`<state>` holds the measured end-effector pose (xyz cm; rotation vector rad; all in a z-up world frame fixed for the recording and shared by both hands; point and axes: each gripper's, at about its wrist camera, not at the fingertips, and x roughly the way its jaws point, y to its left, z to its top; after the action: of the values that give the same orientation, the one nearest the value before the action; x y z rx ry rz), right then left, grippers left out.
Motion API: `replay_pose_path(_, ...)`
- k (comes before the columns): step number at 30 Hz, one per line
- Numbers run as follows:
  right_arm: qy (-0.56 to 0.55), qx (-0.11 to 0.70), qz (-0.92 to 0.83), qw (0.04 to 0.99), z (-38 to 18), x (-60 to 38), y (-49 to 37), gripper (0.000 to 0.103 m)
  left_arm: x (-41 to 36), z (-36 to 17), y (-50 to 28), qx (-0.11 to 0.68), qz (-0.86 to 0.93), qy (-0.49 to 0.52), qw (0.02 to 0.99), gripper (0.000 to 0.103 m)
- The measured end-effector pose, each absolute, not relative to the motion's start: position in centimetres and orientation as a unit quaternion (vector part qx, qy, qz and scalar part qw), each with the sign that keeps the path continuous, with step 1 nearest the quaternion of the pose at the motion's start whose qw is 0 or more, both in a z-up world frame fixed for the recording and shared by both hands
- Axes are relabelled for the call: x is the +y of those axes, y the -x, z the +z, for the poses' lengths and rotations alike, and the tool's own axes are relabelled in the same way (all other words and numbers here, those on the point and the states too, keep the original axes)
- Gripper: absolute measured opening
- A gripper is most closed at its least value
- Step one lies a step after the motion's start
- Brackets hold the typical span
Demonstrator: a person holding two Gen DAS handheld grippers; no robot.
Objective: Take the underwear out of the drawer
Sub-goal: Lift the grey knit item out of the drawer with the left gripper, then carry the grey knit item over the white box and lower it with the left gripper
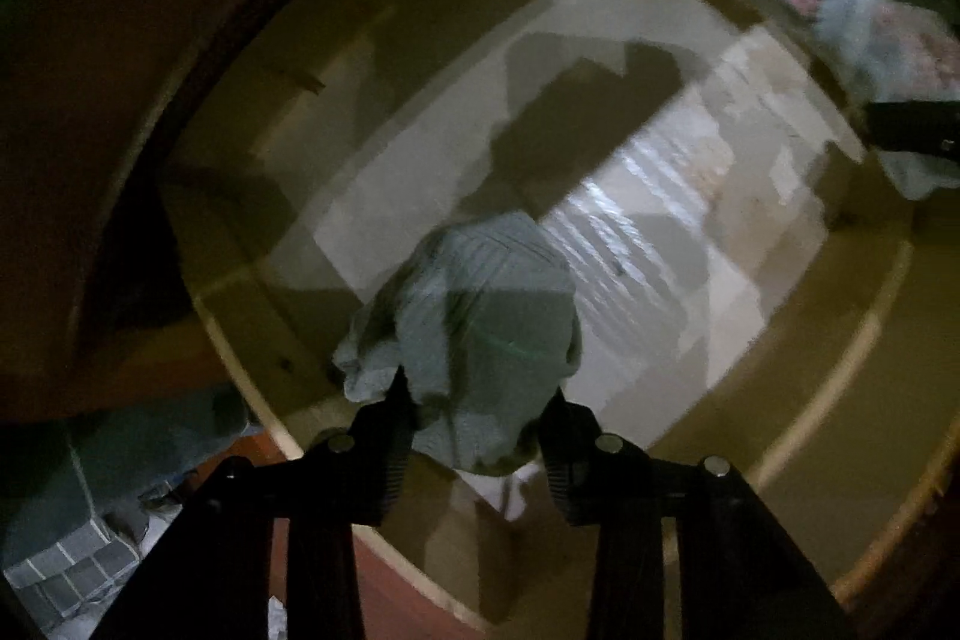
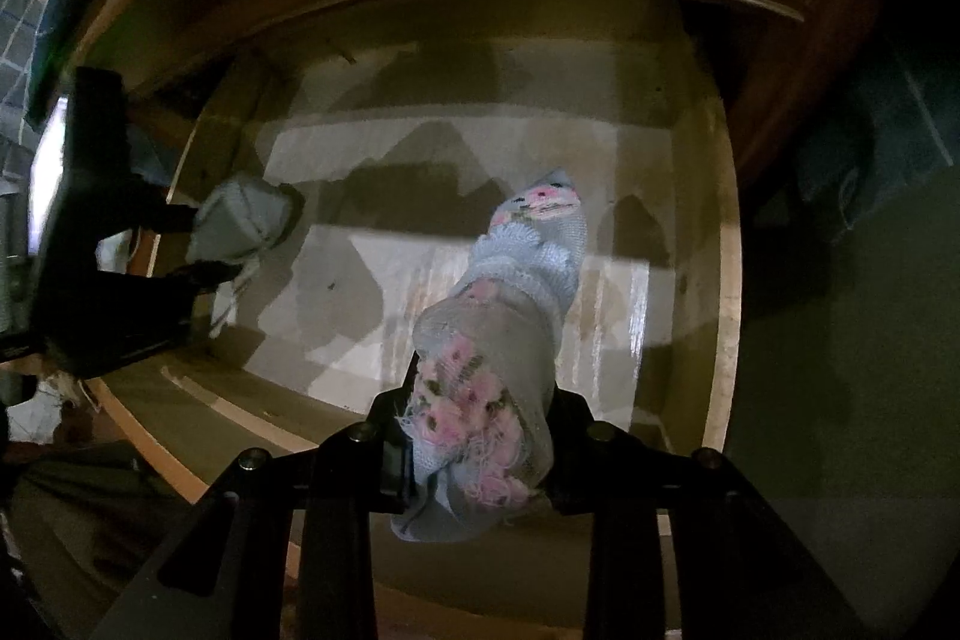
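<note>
Left claw (image 1: 477,418) was clenched on a crumpled grey-green piece of underwear (image 1: 474,334), the bundle bunched between its two black fingers and hanging clear of the drawer floor (image 1: 648,244) below it. Right claw (image 2: 483,430) gripped a second piece of underwear (image 2: 510,340), pale blue-grey with pink flowers and a frilled band, which stood up out of its jaws and likewise showed no contact with the pale liner underneath. In the right wrist view the left claw (image 2: 204,244) appeared at the left side of the drawer with its grey bundle (image 2: 246,220) just over the drawer's left wall (image 2: 198,142); in the left wrist view the right claw (image 1: 912,133) and its floral garment (image 1: 864,28) sat near the far right edge. Both claws pointed steeply down into the open wooden drawer. Apart from these two garments, the visible drawer bottom looked bare, only shadows and a shiny lit patch lying on it, though the dark corners could not be read. Judging by this, the picking was done for both pieces and the lifting had begun; what remained was to carry each garment up past the drawer's rim (image 2: 726,280) and set it down outside. Neither piece had cleared the drawer's outline yet, as far as the views could tell.
</note>
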<state>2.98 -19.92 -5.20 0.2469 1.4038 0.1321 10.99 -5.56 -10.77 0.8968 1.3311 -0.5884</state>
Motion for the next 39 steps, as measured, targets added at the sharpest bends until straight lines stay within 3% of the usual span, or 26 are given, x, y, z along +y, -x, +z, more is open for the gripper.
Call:
replay_pose_path(25, -0.085, 0.644, 0.043, 0.759, -5.9, -20.1, -3.5, 0.028, -2.1, 4.1, -3.0, 0.477, -0.252, -0.286, 0.792, 0.038)
replay_pose_path(39, -0.087, 0.645, 0.046, 0.758, -5.9, -20.3, -3.3, 0.028, -1.9, 18.3, -3.3, 0.402, -0.243, -0.225, 0.853, 0.038)
